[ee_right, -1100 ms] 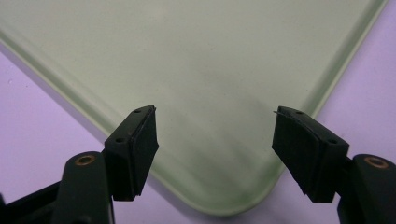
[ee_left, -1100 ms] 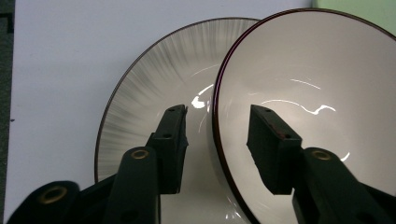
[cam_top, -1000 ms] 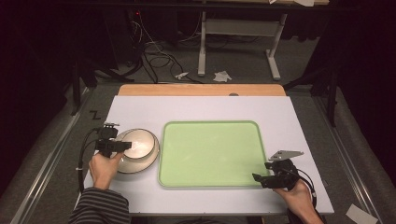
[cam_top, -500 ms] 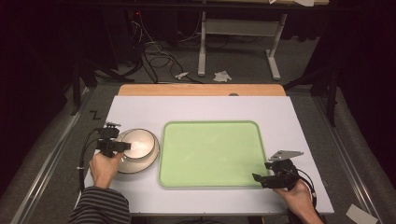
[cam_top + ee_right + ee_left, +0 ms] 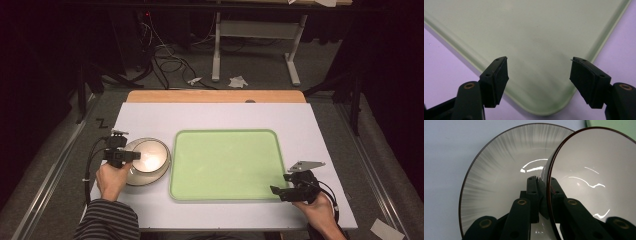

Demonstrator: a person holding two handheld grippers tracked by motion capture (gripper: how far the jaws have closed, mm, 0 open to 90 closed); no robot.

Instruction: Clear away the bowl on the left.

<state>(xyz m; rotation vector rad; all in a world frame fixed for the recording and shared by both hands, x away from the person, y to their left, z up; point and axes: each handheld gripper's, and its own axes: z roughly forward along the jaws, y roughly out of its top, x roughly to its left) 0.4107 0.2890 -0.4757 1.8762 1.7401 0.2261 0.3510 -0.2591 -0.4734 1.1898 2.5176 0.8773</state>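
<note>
Left gripper [image 5: 131, 156] fingers clenched on the rim of the top bowl [image 5: 148, 155]; they have just been closing, with that rim between them. Right gripper [image 5: 280, 183] fingers released, nothing between them.

High view: white worktop [image 5: 215, 117] with a wooden edge [image 5: 215, 96] at the far side. The top bowl sits nested in a wider bowl [image 5: 145, 179] at the left of the worktop, just beside the left edge of the green tray [image 5: 225, 165]. The left gripper comes in from the bowl's left side, with the left hand [image 5: 112, 180] behind it and a striped sleeve [image 5: 107, 222] below. The right gripper sits at the tray's near right corner, with the right hand [image 5: 320, 210] behind it. The tray lies flat in the middle of the worktop. Floor beyond the worktop: cables [image 5: 165, 55], crumpled paper [image 5: 237, 81], a table leg frame [image 5: 255, 35].

Left gripper view: the fingers [image 5: 532, 195] pinch the dark-edged rim of the top bowl [image 5: 594, 170], one pad inside and one outside. The wider bowl [image 5: 499, 175], with grey streaks round its inside, is behind and under it. The worktop [image 5: 444, 157] is at the left, and a corner of the tray [image 5: 616, 125] at the top right.

Right gripper view: the fingers [image 5: 499, 80] stand wide apart over a rounded corner of the tray [image 5: 536, 37], not touching it. The worktop [image 5: 439, 62] shows on both sides.
</note>
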